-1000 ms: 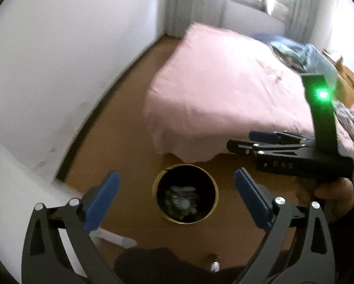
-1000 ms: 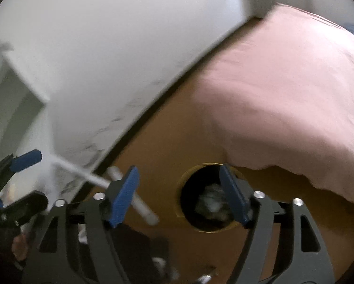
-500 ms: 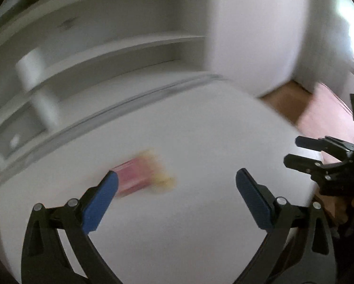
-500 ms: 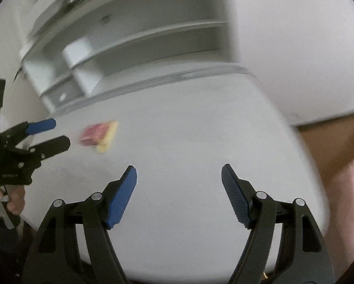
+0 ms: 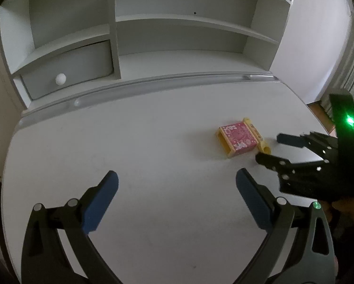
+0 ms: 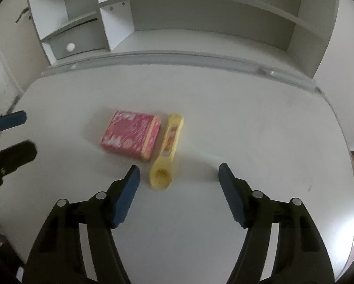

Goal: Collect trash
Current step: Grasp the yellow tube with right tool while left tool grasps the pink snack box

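A pink printed box [image 5: 237, 139] [image 6: 131, 133] with yellow ends lies flat on the white desk [image 5: 153, 156] [image 6: 248, 123]. Right beside it lies a yellow tube-shaped package [image 6: 167, 152] [image 5: 257, 136], its open end toward me. My right gripper [image 6: 179, 182] is open just short of the tube's near end, nothing between its fingers. My left gripper [image 5: 177, 201] is open over bare desk, well left of the box. In the left wrist view the right gripper [image 5: 269, 149] hovers open next to the tube. The left gripper [image 6: 13, 132] shows at the right wrist view's left edge.
A white shelf unit [image 5: 177, 35] [image 6: 200, 19] with a small knobbed drawer [image 5: 68, 71] stands along the desk's back. A raised grey rail [image 5: 153, 82] separates it from the desktop. Wooden floor [image 5: 319, 111] shows past the desk's right edge.
Both grippers swung away from the bin on the floor by the bed and now face the desk. The box and tube have come close under the right gripper.
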Tool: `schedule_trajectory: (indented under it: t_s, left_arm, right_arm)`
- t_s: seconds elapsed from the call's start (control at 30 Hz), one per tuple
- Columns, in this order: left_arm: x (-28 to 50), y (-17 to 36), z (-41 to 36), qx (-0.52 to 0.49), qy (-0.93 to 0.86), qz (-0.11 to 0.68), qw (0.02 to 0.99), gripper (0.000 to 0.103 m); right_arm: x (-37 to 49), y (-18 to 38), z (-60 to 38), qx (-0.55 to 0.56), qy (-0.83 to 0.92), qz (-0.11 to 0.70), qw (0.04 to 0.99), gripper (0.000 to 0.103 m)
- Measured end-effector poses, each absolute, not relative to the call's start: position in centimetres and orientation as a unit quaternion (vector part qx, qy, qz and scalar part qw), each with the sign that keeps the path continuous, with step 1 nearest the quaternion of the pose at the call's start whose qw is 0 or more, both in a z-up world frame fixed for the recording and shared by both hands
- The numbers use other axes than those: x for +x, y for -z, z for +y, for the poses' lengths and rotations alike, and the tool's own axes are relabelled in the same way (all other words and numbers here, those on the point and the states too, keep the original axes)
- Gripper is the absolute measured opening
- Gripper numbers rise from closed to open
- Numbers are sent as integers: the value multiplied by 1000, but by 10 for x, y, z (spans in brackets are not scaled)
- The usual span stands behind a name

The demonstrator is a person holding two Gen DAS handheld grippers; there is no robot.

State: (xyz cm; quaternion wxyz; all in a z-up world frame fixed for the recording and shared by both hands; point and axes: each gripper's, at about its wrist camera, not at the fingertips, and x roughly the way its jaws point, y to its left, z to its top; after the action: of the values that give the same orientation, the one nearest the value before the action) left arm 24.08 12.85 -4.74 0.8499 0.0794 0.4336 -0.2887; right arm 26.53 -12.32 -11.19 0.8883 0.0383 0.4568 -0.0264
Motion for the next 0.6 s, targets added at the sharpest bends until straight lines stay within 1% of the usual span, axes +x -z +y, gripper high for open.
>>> schedule_trajectory:
  t_s: [0.1,0.23,0.3,0.33,0.37,0.4,0.6]
  left_arm:
    - [244,51,119,83,296,433,847,96]
    - [252,55,111,85,304,435,843,96]
    - [254,57,105,87,308,436,841,96]
    - [255,57,101,89,310,437,840,96]
    - [256,57,97,91,313,437,838,96]
    - [256,57,93,94,315,437,837,96]
    - [255,58,51,116,338,435,827,96]
  right_arm:
    - [274,111,-127,38,25,455,889,59]
    - [286,112,-128,32,14,451,892,54]
    - [292,113,-127,30,8,449,893,47]
    - [293,113,-127,29,5,448,893,42]
    - [293,112,-127,29,-3,448,894,25]
    - [295,112,-125,31,-7,449,893,12]
    - [281,105,-149,63,2,439,896,12]
